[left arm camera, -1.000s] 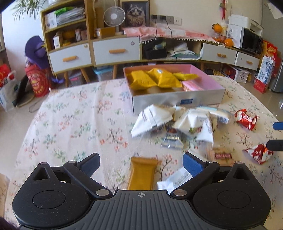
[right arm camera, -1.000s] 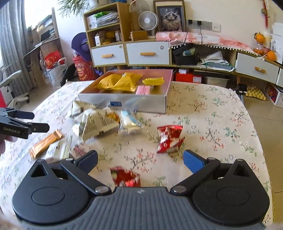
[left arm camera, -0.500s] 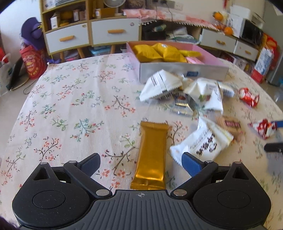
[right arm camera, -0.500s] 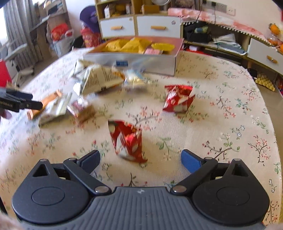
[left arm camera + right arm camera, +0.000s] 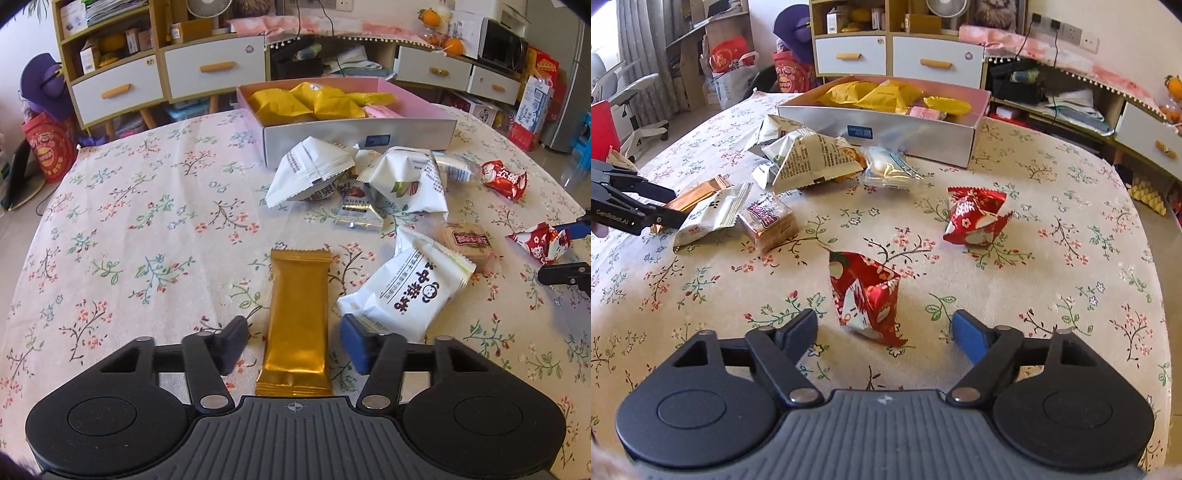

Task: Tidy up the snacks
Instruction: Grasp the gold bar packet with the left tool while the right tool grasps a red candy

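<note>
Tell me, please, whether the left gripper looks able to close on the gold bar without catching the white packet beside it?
Probably yes. The gold bar lies lengthwise between the left gripper's jaws, which have just been closing but stand clear of it. The white packet sits just past the blue fingertip, outside the jaws, so it might only be nudged.

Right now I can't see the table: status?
Left gripper closing around gold bar, not gripping. Right gripper closing around red packet, gaps remain. White packet crowds left's finger.
</note>
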Demonstrator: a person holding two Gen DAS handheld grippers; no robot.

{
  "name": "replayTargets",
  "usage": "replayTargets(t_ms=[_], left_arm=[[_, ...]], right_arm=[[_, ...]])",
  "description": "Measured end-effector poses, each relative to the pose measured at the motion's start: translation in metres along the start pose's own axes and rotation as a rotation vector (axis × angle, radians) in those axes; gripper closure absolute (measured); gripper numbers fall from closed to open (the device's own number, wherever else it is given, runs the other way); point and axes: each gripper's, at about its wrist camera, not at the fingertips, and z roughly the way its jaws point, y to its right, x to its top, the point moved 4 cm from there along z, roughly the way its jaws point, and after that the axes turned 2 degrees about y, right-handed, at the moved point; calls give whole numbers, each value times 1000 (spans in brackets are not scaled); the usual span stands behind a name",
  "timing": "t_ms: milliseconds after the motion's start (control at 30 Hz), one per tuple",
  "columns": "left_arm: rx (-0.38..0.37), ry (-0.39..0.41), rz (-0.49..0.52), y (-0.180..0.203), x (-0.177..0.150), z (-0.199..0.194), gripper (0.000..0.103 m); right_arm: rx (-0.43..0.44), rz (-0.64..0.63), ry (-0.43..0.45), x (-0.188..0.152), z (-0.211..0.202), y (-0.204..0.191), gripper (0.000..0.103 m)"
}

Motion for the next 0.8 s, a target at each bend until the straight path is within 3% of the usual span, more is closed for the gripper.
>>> replayTargets(t_ms=[233, 367, 800], left_arm=[[4, 5, 24, 8, 4, 1, 71], [10, 3, 44, 11, 5, 1, 76], [26, 6, 42, 14, 9, 0, 77]], right_arm=[[3, -18, 13, 4, 1, -4, 43], [5, -24, 21, 6, 0, -5, 46], [25, -38, 35, 11, -1, -10, 69]])
